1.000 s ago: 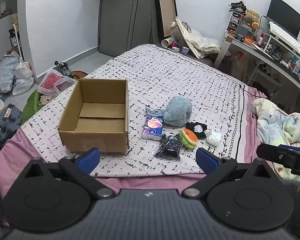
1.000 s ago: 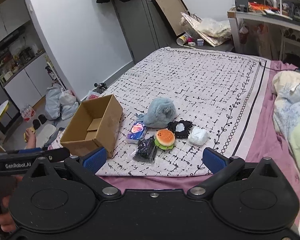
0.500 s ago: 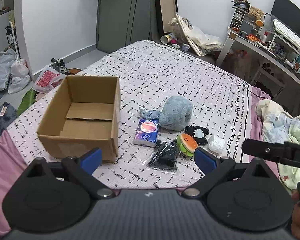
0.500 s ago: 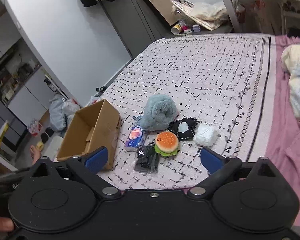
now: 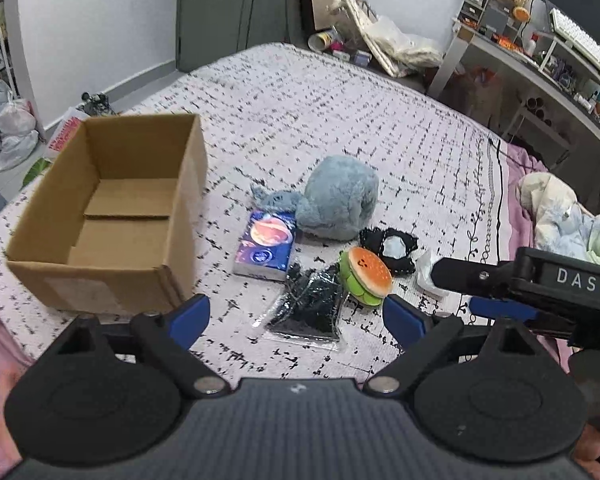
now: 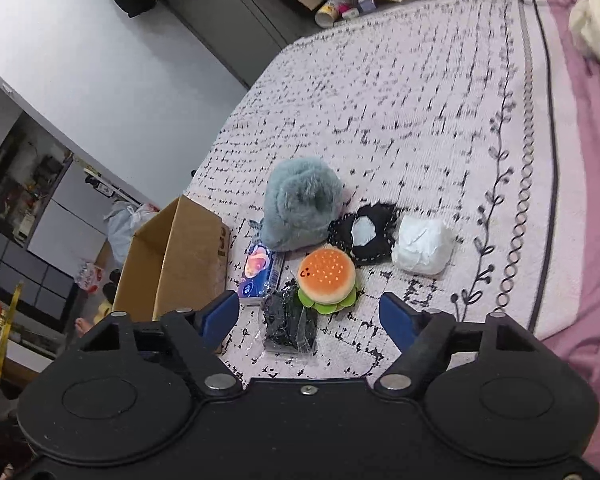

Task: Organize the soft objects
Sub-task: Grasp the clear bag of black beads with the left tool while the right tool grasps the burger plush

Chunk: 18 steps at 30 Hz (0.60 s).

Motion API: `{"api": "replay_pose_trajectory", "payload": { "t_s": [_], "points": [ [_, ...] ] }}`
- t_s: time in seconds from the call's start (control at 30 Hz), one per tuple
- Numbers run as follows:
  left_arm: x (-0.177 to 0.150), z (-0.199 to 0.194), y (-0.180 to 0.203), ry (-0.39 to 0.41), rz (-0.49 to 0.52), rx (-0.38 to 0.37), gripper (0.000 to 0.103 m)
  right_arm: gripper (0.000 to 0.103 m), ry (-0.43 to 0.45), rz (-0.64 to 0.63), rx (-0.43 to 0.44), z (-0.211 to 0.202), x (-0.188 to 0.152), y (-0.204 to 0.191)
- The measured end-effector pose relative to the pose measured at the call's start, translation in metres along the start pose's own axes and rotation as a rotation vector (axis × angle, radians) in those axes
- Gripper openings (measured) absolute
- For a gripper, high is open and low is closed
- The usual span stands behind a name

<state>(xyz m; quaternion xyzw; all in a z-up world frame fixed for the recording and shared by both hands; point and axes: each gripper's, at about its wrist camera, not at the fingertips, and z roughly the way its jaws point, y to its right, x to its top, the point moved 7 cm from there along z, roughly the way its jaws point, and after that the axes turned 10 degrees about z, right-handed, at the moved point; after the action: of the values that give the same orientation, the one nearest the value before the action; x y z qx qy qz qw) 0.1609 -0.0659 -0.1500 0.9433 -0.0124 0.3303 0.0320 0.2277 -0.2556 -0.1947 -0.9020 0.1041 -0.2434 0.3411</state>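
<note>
An open, empty cardboard box (image 5: 96,280) (image 6: 180,256) stands on the patterned bed (image 5: 340,100). To its right lie a blue-grey plush (image 5: 340,204) (image 6: 300,208), a tissue pack (image 5: 266,246) (image 6: 260,276), a burger plush (image 5: 366,276) (image 6: 326,274), a black packet (image 5: 312,304) (image 6: 290,322), a black lace piece (image 5: 392,248) (image 6: 364,234) and a white crumpled bundle (image 5: 428,272) (image 6: 422,244). My left gripper (image 5: 296,318) hovers above the packet, jaws closing, touching nothing. My right gripper (image 6: 310,317) (image 5: 500,284) hangs over the burger and packet, jaws also closing, nothing gripped.
A crumpled blanket (image 5: 568,216) lies at the bed's right edge. Behind it stands a desk (image 5: 560,52) with a monitor and keyboard. Plastic bags (image 5: 4,124) sit on the floor left of the bed. A person's hand holds each gripper.
Both grippers have come down and closer to the cluster of soft things. Their jaws have narrowed. The right wrist view has rolled, and the right gripper reaches further into the left wrist view.
</note>
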Motion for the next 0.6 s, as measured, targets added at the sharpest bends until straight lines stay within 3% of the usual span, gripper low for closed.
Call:
{"api": "replay_pose_trajectory", "payload": {
  "t_s": [0.23,0.6],
  "points": [
    [-0.004,0.039,0.007,-0.041,0.021,-0.013,0.093,0.059,-0.087,0.072,0.065,0.031,0.004,0.015],
    [-0.011,0.091,0.011,-0.104,0.043,-0.039,0.093,0.055,-0.124,0.112,0.094,0.061,0.015,0.032]
  ]
}}
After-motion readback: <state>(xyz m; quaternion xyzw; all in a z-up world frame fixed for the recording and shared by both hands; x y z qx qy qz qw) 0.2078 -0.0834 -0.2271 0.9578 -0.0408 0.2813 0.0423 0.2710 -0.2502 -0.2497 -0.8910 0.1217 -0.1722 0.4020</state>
